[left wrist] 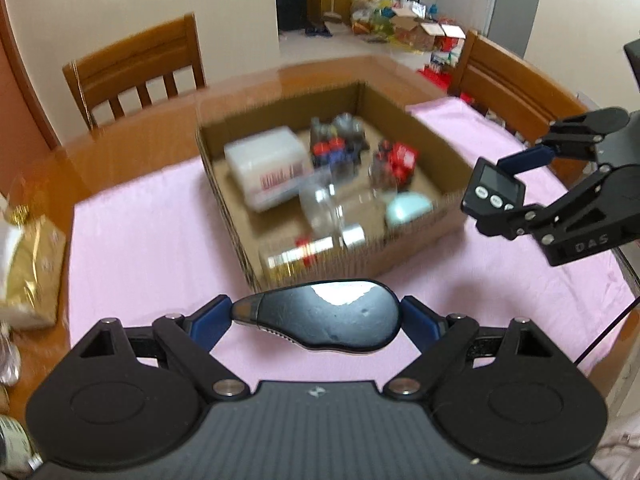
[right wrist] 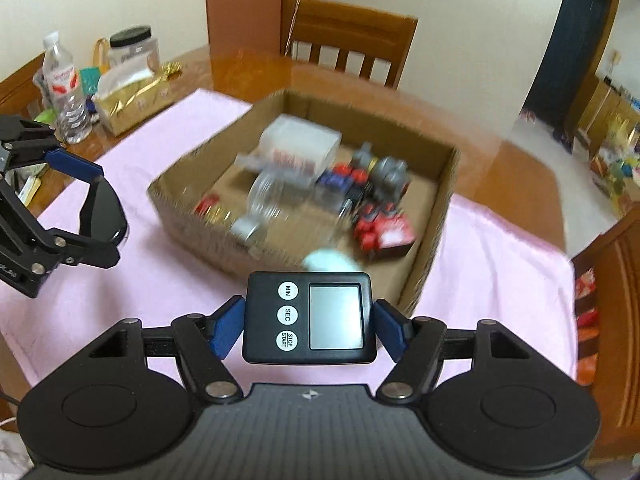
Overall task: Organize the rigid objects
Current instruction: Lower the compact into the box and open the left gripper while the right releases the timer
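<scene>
Two hand-held grippers loaded: left [left wrist: 316, 322] clamps mouse [left wrist: 320, 320], right [right wrist: 308, 328] timer [right wrist: 310, 318].

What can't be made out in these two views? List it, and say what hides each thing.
- Contents of the cardboard box: motion blur in both wrist views; labels unreadable.
- Black glossy object in the left gripper: its identity; glare, and the underside faces away.
- Timer in the right gripper: display shows no readable digits.
- Items at the left wrist view's left edge, beside the gold tissue box: cut off.
</scene>
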`<state>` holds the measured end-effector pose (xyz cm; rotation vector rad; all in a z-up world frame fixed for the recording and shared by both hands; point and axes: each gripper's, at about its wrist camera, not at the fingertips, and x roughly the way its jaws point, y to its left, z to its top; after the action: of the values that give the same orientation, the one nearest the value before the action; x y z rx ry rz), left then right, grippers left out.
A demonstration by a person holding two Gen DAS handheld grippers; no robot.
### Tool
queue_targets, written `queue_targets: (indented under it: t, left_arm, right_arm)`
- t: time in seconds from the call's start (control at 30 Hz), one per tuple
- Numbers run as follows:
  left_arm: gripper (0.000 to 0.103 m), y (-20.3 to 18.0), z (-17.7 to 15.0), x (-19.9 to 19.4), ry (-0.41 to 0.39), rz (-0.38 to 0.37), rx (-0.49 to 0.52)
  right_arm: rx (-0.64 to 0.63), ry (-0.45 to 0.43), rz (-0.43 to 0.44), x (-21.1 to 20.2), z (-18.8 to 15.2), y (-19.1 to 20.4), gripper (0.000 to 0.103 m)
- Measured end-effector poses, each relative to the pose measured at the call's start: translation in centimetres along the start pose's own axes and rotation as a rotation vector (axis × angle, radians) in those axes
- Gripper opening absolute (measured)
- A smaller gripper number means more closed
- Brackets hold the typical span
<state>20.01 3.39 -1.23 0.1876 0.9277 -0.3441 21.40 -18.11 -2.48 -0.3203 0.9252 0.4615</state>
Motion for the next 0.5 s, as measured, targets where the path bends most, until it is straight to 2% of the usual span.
queue_targets:
  t: [0.27, 0.5]
  left_arm:
    - [0.089, 0.2, 4.8, 0.8, -0.090, 0.036, 0.017]
    - [0.089, 0.2, 8.2, 3.6, -0.108, 0.034, -0.003]
  right_arm:
    - [0.035, -0.038, -0.006, 1.9, 2.4, -2.2, 0.074]
    - [0.046, -0.017, -0.010, 4.4, 2.9, -3.3, 0.074]
